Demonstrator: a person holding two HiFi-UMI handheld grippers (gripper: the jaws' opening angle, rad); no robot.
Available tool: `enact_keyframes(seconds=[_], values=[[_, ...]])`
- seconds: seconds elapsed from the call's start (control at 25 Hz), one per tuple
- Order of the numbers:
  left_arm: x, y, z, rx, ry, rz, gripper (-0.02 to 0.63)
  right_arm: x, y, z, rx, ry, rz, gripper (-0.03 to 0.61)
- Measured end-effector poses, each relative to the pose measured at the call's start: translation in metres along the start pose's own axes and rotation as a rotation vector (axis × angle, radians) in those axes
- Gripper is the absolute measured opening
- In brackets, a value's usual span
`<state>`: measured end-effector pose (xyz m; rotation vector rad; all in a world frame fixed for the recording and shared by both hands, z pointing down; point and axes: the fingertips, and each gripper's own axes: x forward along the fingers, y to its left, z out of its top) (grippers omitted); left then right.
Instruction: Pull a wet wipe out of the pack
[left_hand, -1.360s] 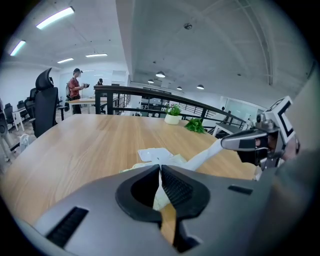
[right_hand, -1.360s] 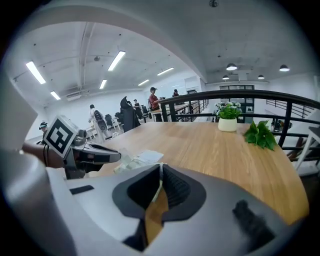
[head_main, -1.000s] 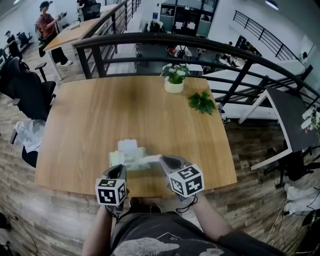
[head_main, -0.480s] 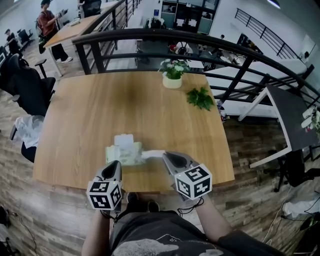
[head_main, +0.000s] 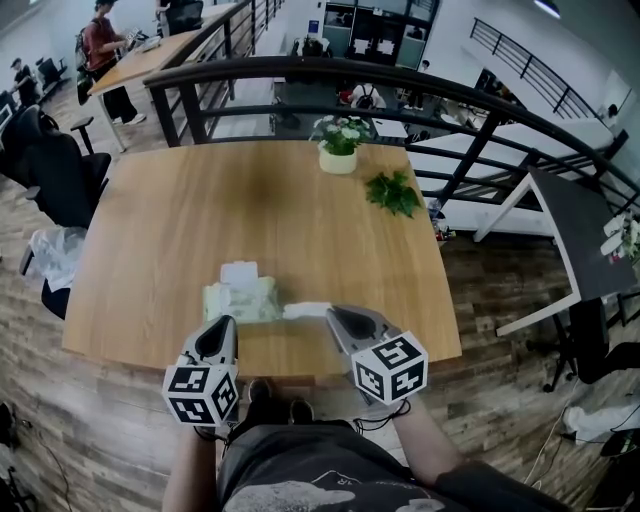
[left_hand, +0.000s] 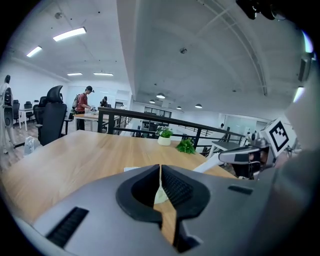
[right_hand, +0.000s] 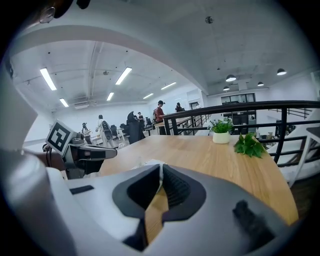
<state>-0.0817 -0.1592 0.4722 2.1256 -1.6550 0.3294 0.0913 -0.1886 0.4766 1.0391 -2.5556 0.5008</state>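
White wet wipe (head_main: 305, 309) runs from the pale green soft pack (head_main: 240, 301) off to the right, its end pinched in the closed jaws of the right gripper (head_main: 331, 315). Left gripper (head_main: 226, 324) has its jaws together on nothing, just on the near side of the pack. Pack sits close to the near edge of the wooden table (head_main: 150, 250). Wide wood stretches far toward the white potted plant (head_main: 337, 150) and a loose green leafy sprig (head_main: 392, 192).

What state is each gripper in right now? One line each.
Left gripper: closed, holding nothing.
Right gripper: closed on the white wet wipe stretching from the pale green pack.
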Motion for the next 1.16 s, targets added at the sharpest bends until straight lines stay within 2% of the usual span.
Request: enact_keyframes(seconds=[0.36, 1.16], values=[[-0.011, -0.009, 0.007, 0.017, -0.033, -0.003, 0.015, -0.010, 0.001, 0.006, -0.047, -0.023, -0.015, 0.032], [-0.007, -0.018, 0.001, 0.039, -0.016, 0.002, 0.015, -0.012, -0.006, 0.002, -0.090, -0.008, -0.039, 0.032]])
